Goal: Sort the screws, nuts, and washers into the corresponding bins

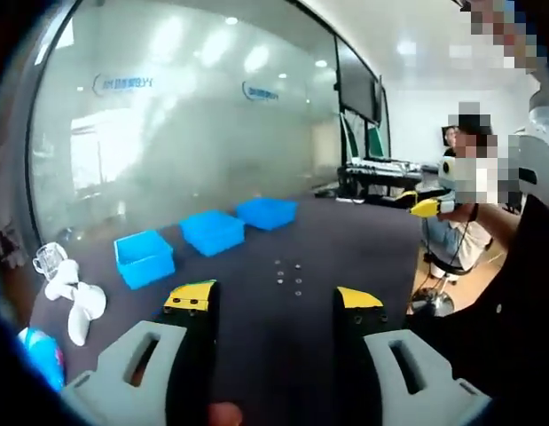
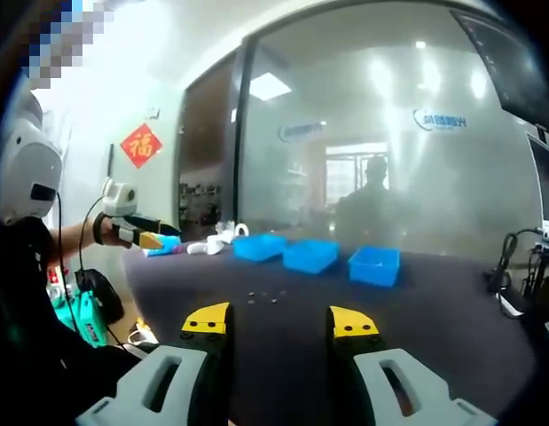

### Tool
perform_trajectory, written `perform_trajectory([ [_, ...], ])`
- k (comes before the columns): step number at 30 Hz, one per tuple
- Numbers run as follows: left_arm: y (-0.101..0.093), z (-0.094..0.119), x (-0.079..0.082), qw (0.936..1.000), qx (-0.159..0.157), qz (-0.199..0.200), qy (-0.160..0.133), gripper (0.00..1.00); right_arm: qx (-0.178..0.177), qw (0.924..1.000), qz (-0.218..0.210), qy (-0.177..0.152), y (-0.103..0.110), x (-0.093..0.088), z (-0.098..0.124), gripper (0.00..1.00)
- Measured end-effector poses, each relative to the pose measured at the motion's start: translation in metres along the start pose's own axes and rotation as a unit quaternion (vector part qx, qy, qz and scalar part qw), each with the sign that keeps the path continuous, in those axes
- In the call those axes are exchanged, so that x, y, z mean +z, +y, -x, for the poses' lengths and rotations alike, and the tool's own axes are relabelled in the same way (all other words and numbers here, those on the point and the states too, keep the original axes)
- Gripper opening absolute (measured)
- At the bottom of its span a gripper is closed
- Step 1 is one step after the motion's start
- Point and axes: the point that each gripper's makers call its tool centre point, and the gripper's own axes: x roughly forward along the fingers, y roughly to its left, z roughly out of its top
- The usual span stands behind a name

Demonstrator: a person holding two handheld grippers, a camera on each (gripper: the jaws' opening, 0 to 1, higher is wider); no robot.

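Left gripper (image 1: 274, 302) and right gripper (image 2: 281, 321) held wide, empty. Hardware (image 1: 289, 272) scattered mid-table (image 1: 363, 244), unsorted. Three blue bins (image 1: 212, 232) along far edge, apparently unfilled. Sorting not started.

Your dark counter (image 1: 345, 240) carries three blue bins (image 1: 211, 232), scattered small hardware (image 1: 288, 272), white plastic parts (image 1: 68, 288).

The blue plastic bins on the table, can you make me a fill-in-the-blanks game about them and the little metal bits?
1. The number of blue plastic bins in the row is ____.
2. The small metal parts lie on the dark ____, outside the bins.
3. Both grippers' yellow-tipped fingers stand ____, holding nothing.

Missing words: three; table; open
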Motion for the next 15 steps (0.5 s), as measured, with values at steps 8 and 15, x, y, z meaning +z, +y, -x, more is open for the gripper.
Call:
perform_trajectory([
  [8, -0.005, -0.006, 0.003, 0.9994, -0.021, -0.019, 0.02, 0.51, 0.006, 1.0, 0.002, 0.007, -0.001, -0.003, -0.001, 0.38],
  [15, -0.002, -0.019, 0.002, 0.9982, -0.035, -0.02, 0.045, 0.51, 0.009, 0.9999, 0.003, 0.008, 0.0, -0.005, -0.001, 0.38],
])
